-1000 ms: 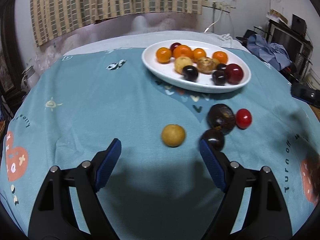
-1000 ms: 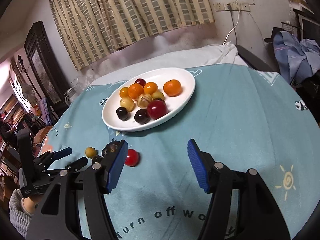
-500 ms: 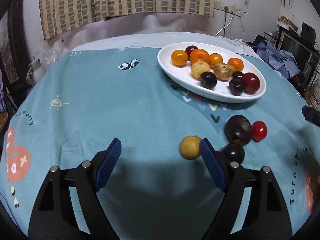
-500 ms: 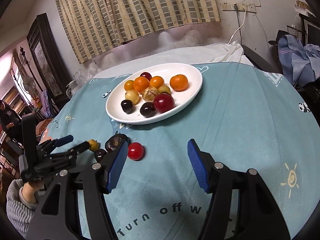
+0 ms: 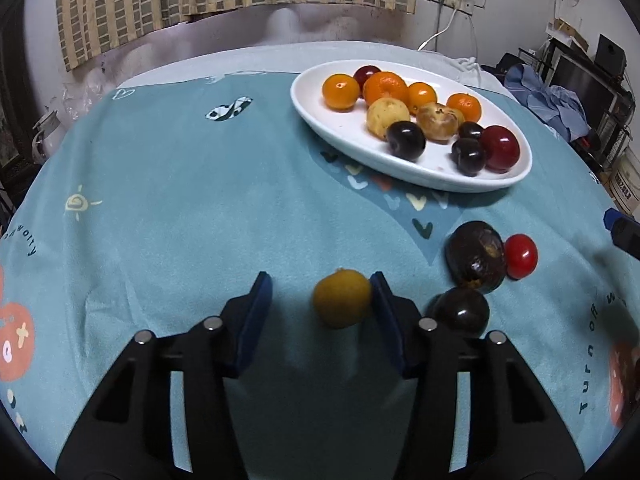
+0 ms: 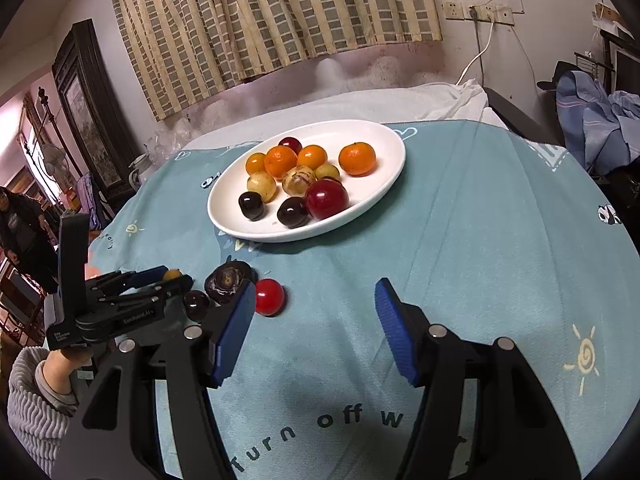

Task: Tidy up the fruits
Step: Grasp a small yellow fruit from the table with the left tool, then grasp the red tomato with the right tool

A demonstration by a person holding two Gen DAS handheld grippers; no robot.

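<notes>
A white oval plate [image 5: 328,120] [image 6: 384,184] holds several oranges, yellow fruits and dark plums. On the teal cloth lie a small yellow fruit [image 5: 342,298] [image 6: 173,274], a big dark fruit [image 5: 475,256] [image 6: 228,277], a dark plum [image 5: 462,311] [image 6: 197,303] and a red cherry tomato [image 5: 520,256] [image 6: 269,297]. My left gripper [image 5: 322,300] [image 6: 168,278] is open around the yellow fruit, its right pad touching it. My right gripper [image 6: 316,328] is open and empty, just right of the tomato.
The table under the teal cloth [image 5: 180,200] falls away at its round edge. Clothes [image 6: 600,120] lie on furniture at the right. A person [image 6: 24,232] stands at far left. Curtains hang behind.
My left gripper has moved forward and right so the yellow fruit sits between its fingers, and the jaws have narrowed. My right gripper has shifted slightly toward the loose fruits.
</notes>
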